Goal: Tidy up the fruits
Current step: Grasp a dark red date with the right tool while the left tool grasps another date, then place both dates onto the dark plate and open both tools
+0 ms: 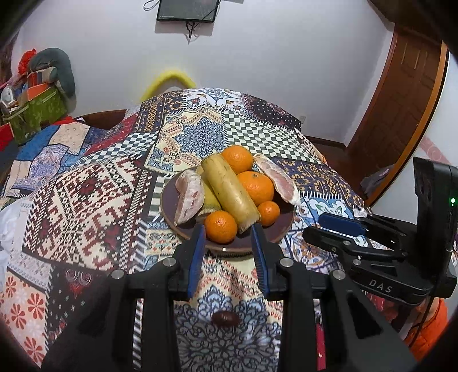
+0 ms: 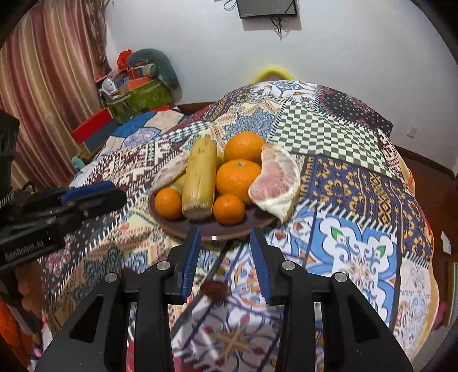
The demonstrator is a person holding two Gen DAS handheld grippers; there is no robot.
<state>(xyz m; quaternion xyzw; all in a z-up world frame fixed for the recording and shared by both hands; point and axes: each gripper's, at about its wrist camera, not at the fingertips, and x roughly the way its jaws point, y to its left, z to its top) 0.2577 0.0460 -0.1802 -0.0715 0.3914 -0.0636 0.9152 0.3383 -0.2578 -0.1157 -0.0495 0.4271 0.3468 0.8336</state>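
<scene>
A brown plate (image 1: 169,206) (image 2: 257,220) on the patchwork cloth holds several mandarins (image 1: 221,226) (image 2: 237,177), a thick yellow stalk piece (image 1: 229,191) (image 2: 200,177) and two pink pomelo segments (image 1: 189,197) (image 2: 276,180). My left gripper (image 1: 229,229) hovers at the plate's near rim, its blue pads apart with nothing between them. My right gripper (image 2: 224,233) is also open and empty, just short of the rim. A small brown date (image 1: 225,318) (image 2: 214,288) lies on the cloth below both. Each gripper shows in the other's view: the right (image 1: 315,226), the left (image 2: 117,191).
The patterned cloth (image 1: 86,200) drapes over a rounded table. Boxes and bags (image 2: 137,94) are piled at the back left by a striped curtain (image 2: 43,85). A wooden door (image 1: 400,114) stands at the right. A dark screen (image 1: 186,10) hangs on the white wall.
</scene>
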